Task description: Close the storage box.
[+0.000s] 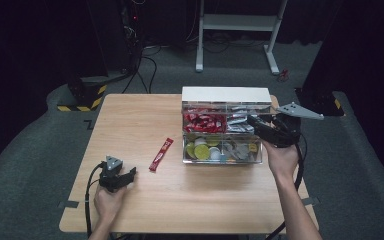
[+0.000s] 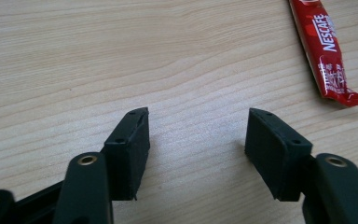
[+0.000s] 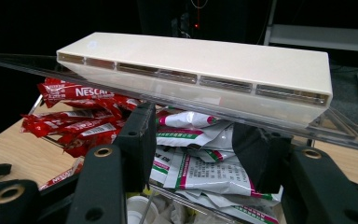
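The high view looks forward and down over the whole table (image 1: 130, 200). The left gripper view sits close above the tabletop, sharing the sachet (image 2: 328, 51) with it; the right gripper view faces the box (image 3: 200, 65) closely.

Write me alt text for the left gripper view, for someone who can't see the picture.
The left gripper hovers low over a pale wooden table, its two black jaws open with nothing between them. A red Nescafe coffee stick lies flat on the wood at the upper right, beyond the jaws and apart from them.
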A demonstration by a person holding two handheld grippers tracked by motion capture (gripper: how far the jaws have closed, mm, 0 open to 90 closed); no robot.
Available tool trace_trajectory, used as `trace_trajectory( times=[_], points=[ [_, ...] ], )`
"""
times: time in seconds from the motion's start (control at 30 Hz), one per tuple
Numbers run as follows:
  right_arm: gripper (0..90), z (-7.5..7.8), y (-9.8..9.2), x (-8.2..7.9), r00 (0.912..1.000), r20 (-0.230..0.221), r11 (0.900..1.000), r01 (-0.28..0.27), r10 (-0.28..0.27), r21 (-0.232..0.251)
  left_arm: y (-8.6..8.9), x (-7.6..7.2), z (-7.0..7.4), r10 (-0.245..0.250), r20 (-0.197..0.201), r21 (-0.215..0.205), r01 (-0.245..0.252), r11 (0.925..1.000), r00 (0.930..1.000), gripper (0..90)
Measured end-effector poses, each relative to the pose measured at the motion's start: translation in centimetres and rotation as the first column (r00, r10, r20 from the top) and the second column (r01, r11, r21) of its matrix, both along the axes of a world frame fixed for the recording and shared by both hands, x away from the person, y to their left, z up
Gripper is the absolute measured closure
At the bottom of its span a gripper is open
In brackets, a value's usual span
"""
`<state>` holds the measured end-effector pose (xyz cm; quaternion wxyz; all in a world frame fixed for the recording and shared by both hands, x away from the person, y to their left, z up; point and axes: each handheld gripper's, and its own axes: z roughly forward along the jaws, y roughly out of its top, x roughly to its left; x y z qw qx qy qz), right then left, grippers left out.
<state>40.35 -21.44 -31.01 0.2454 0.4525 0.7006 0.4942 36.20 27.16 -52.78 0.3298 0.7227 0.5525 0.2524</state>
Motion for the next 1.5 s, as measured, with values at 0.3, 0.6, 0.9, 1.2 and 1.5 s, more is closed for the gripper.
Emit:
trace_trajectory(
  times=[0.3,0.6,0.9,1.2,1.5],
  points=[
    [49.1,-0.6,-0.6,-0.7,1.0000,0.003,1.000,0.003,-0.003,0.006,-0.1,0.0,0.0,-0.009,-0.004,0.000,0.009,1.0000,1.0000,35.5],
    [48.7,-1.8,-1.2,-1.3,0.9999,-0.010,1.000,0.010,-0.011,-0.016,-0.1,0.0,0.0,-0.011,-0.005,0.000,0.011,0.9999,0.9999,35.1],
    [48.0,-3.4,-1.8,-1.9,0.9994,-0.033,1.000,0.004,-0.004,-0.025,-0.1,0.0,0.0,-0.011,-0.005,-0.001,0.011,0.9999,0.9999,34.8],
    [46.8,-4.9,-3.4,-3.9,0.9996,-0.011,1.000,0.025,-0.025,-0.007,-0.1,0.0,0.0,-0.011,-0.005,-0.001,0.011,0.9999,0.9999,34.7],
    [46.9,-7.3,-5.0,-5.4,0.9978,-0.020,0.998,0.063,-0.063,0.015,0.0,0.0,0.0,-0.012,-0.005,-0.001,0.012,0.9999,0.9999,34.6]
  ],
)
